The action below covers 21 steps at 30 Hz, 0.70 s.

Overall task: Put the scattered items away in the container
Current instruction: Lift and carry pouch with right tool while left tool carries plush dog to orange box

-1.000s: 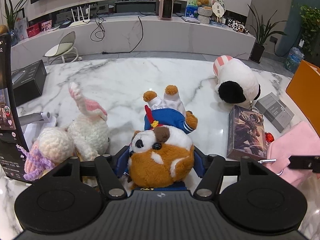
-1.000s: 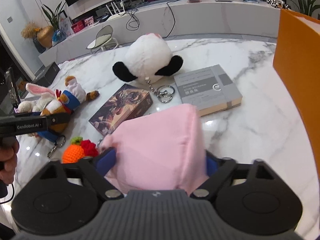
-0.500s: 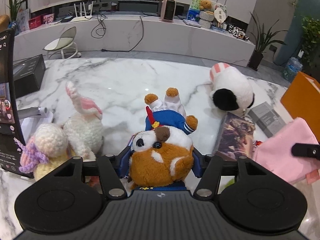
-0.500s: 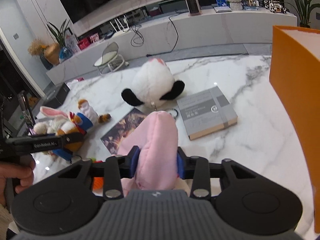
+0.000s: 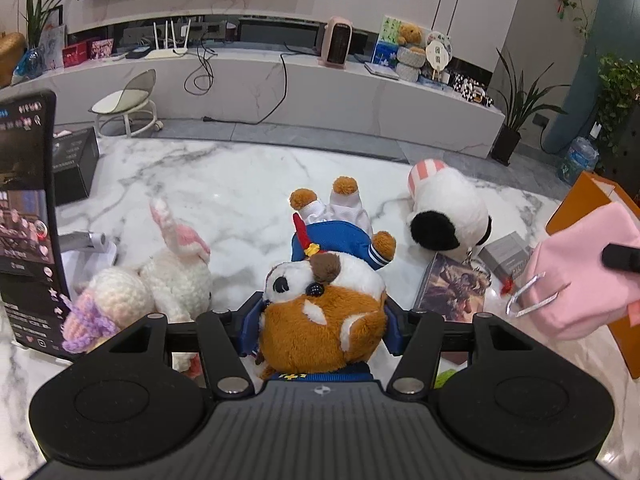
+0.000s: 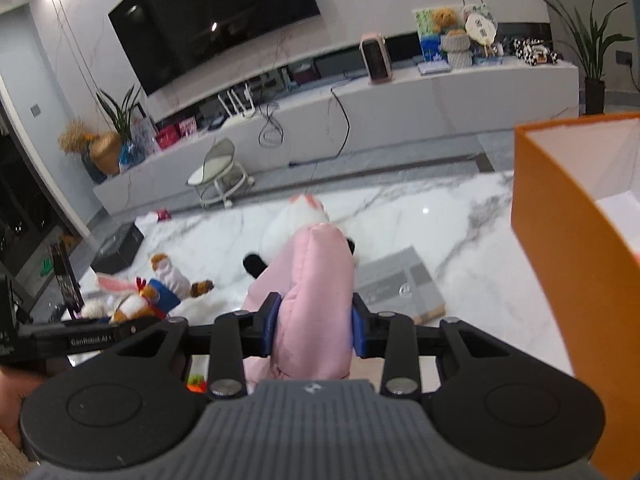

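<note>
My left gripper [image 5: 324,320] is shut on a brown and white plush dog [image 5: 324,312] in blue clothes, held above the marble table [image 5: 240,192]. My right gripper [image 6: 314,326] is shut on a pink padded pouch [image 6: 312,300], lifted to the left of the open orange box [image 6: 568,248]. The pouch also shows in the left wrist view [image 5: 580,276], in front of the orange box [image 5: 580,200]. A panda plush [image 5: 448,212], a dark picture box [image 5: 452,288] and a grey box [image 6: 400,288] lie on the table.
A white rabbit plush [image 5: 176,264] and a knitted doll [image 5: 104,304] lie at the left beside an upright phone [image 5: 28,220]. A black box [image 5: 76,164] sits at the far left. An orange and green crochet toy [image 6: 196,382] lies low under the right gripper.
Both grippers have risen. The right gripper has lifted the pink pouch up toward the orange box, whose open top now shows. The left gripper has lifted the plush dog slightly.
</note>
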{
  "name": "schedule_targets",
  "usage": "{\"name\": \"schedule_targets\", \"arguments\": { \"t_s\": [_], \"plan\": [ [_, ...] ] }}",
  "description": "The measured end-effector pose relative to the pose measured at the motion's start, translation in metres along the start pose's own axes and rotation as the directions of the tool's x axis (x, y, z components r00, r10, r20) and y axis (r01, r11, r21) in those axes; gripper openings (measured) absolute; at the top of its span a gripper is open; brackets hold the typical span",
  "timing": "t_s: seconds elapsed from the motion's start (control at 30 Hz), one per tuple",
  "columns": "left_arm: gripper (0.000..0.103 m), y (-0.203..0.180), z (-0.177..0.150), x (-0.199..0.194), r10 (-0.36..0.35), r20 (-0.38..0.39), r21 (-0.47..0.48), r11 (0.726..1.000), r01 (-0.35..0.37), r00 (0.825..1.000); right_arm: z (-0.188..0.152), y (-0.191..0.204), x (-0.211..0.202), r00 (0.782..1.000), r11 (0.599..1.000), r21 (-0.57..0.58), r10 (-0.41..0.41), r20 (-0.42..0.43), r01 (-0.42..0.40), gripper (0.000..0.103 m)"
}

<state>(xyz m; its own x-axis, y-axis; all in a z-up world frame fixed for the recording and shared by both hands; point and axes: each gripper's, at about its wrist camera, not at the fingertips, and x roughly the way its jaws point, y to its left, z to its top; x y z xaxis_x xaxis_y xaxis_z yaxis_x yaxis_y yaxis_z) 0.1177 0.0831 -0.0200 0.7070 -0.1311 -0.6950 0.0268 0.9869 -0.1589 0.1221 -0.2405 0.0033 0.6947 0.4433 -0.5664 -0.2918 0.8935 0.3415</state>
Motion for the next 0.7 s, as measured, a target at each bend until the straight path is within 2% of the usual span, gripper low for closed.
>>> {"name": "schedule_targets", "arguments": {
  "t_s": [0.33, 0.7],
  "plan": [
    [0.067, -0.019, 0.01, -0.029, -0.021, 0.068, 0.005, 1.0, 0.021, 0.997, 0.02, -0.006, -0.03, 0.995, 1.0, 0.024, -0.013, 0.096, 0.011, 0.038],
    [0.067, -0.046, 0.02, -0.05, -0.051, 0.121, 0.023, 0.999, 0.049, 0.991, 0.031, -0.014, -0.054, 0.987, 0.999, 0.051, -0.017, 0.158, 0.009, 0.038]
  ]
}}
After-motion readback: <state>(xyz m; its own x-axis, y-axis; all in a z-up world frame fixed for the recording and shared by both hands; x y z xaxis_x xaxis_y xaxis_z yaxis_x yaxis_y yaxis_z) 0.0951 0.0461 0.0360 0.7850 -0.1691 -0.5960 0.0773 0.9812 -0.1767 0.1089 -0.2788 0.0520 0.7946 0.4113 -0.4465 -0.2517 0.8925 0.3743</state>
